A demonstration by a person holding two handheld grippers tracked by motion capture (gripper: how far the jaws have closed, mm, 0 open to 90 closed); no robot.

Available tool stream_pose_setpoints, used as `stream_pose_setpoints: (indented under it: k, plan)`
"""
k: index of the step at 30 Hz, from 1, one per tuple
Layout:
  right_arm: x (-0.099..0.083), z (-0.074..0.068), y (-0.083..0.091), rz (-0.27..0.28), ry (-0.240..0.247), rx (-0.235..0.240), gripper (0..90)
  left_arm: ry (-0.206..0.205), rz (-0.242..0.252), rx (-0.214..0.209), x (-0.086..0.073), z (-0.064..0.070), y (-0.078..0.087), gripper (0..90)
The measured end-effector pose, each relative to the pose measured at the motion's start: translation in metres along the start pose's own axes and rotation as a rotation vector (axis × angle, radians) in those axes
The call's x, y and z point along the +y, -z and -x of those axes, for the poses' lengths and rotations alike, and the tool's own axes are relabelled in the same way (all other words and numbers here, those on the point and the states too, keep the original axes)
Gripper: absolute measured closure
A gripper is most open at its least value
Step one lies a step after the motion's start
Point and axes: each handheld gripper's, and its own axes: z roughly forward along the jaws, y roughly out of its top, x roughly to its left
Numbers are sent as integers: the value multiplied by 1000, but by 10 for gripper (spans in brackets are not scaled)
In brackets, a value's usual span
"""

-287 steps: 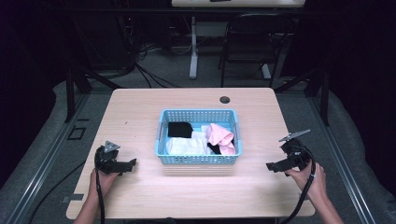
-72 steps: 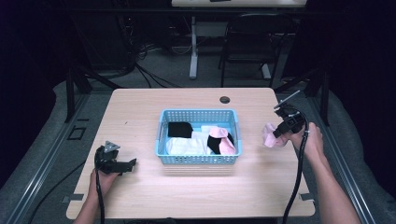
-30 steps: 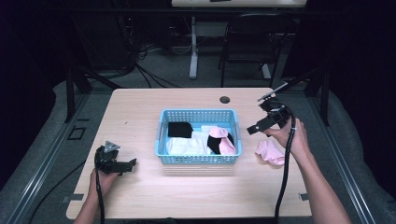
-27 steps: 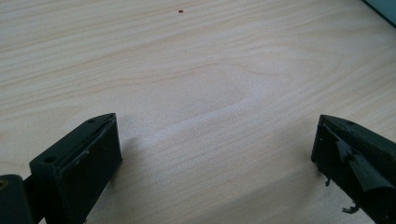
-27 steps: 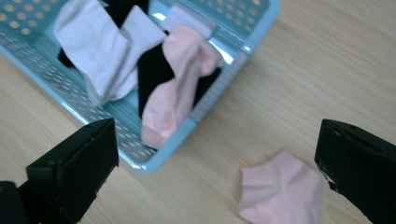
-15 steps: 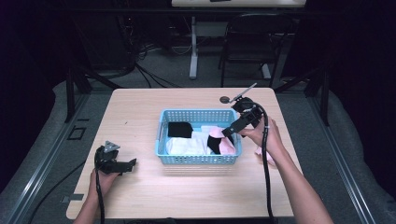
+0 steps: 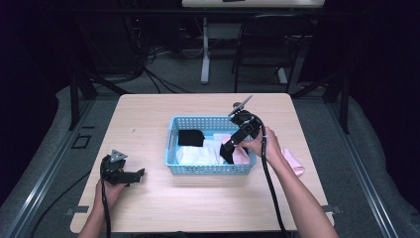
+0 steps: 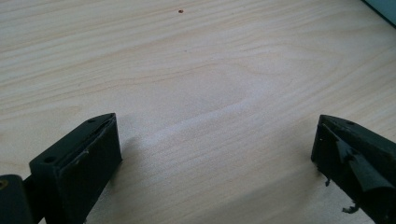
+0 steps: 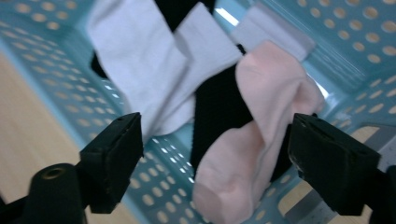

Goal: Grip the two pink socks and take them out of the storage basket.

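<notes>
Pink sock in basket [image 9: 261, 135]: we found it lying in the right end of the blue basket [image 7: 198, 168], draped over a black sock [image 9: 219, 107], with white socks [image 9: 154, 70] to its side. From the right gripper view it sat between the two jaws, untouched by either.

Right gripper [image 7: 231, 148]: jaws spread wide and holding nothing, tilted down into the basket's right end.

Second pink sock [image 7: 292, 161]: lay on the table [image 7: 148, 119] just right of the basket, partly behind the person's right forearm.

Left gripper [image 8: 215, 154]: jaws spread over bare tabletop, empty; in the high view it rested near the front left of the table, well apart from the basket.

Step in hand, as we judged it: picking the pink sock out of the basket, probably to join the one outside.

Doing it well: we would lower the jaws until they straddle the thick fold of the pink sock alone, keeping clear of the black sock beneath and the basket wall, then close and lift straight up.

Risk: catching the black sock along with it, or snagging the perforated wall.

Hard to make out: how many white socks there were; whether the black fabric was one piece or two; the far end of the pink sock, cut off at the frame's bottom.
</notes>
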Motion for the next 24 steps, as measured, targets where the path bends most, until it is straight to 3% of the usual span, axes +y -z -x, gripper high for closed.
stream_pose_setpoints:
  k: [6,8,10,14,17,18,24]
  plan:
    - [-1,11,-20,-51,-41,-42,320,3,2,0,0,0,0,13]
    - [-3,12,-25,-39,-63,-51,372,3,2,0,0,0,0,12]
    - [-3,14,-28,-68,-59,-58,401,0,0,0,0,0,0,13]
    - [-5,17,-33,-75,-98,-78,480,0,-1,-1,0,0,0,13]
    - [-4,18,-34,-124,-81,-93,514,0,0,0,0,0,0,13]
    - [-6,17,-39,-89,-111,-95,525,0,0,-1,0,0,0,12]
    - [-7,21,-44,-128,-119,-115,715,0,0,-1,0,0,0,13]
